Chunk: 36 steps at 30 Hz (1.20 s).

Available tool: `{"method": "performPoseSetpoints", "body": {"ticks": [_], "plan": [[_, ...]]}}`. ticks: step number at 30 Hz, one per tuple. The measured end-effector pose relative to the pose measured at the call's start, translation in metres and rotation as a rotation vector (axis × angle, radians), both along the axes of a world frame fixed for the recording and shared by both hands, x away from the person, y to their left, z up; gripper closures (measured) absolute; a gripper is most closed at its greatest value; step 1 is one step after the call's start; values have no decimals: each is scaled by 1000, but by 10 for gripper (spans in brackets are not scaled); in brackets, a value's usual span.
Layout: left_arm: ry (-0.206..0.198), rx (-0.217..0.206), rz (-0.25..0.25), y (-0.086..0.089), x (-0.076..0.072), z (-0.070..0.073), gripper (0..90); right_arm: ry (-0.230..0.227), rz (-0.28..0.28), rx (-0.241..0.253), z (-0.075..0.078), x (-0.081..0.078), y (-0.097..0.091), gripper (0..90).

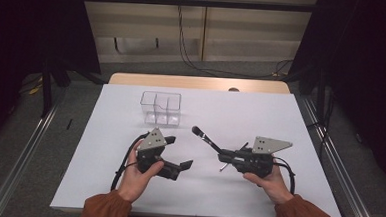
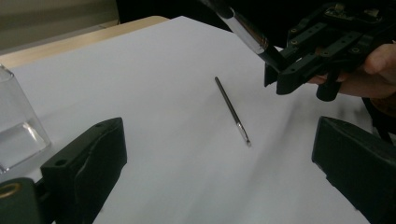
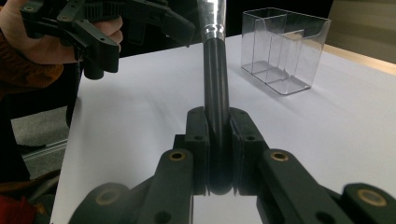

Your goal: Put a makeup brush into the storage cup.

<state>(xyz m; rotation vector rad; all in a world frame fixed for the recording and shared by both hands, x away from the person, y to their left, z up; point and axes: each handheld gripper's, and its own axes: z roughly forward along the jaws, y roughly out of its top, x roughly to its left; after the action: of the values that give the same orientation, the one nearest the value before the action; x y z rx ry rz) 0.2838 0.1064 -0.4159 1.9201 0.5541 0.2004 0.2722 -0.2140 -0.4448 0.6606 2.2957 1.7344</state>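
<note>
My right gripper [image 1: 225,153] is shut on a black-handled brush [image 1: 207,138] with a silver ferrule, which sticks out up and to the left above the table. In the right gripper view the jaws clamp the handle [image 3: 217,88] near its end. A thin dark stick [image 2: 232,111] with a silvery tip lies flat on the white sheet, just under the right gripper [image 2: 303,60]. My left gripper [image 1: 178,152] stands open to the left of it, jaws wide apart with nothing between them [image 2: 219,137]. The stick [image 1: 222,166] lies ahead of those jaws.
A clear plastic box [image 1: 160,108] with several compartments stands empty at the back of the white sheet [image 1: 261,112], also seen in the right gripper view [image 3: 282,49]. Beyond the sheet a wooden table edge [image 1: 197,82] shows. Cables trail from both grippers.
</note>
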Motion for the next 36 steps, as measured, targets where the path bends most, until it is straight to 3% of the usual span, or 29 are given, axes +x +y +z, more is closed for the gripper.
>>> {"method": "performPoseSetpoints", "body": {"ticks": [3, 7, 19, 20, 26, 30, 36], "plan": [[1, -28, -19, -5, 0, 2, 26, 1, 3, -4, 0, 0, 1, 798], [-33, -24, -10, -13, -1, 5, 28, 1, 0, -3, 0, 1, 1, 798], [-40, -19, -13, -34, 3, 1, 82, -10, 4, 0, 0, 1, 2, 798], [-37, -35, -16, -36, 4, 0, 84, -11, 4, -1, 0, 1, 2, 798], [-32, -47, -19, -45, 6, -1, 207, -12, 7, -7, -1, 1, 3, 798], [-23, -87, -5, -46, 9, -1, 307, -14, 5, -11, -1, 1, 3, 798], [-25, -84, 13, -50, 9, -2, 419, -16, 2, -8, -2, 1, 3, 798]]}}
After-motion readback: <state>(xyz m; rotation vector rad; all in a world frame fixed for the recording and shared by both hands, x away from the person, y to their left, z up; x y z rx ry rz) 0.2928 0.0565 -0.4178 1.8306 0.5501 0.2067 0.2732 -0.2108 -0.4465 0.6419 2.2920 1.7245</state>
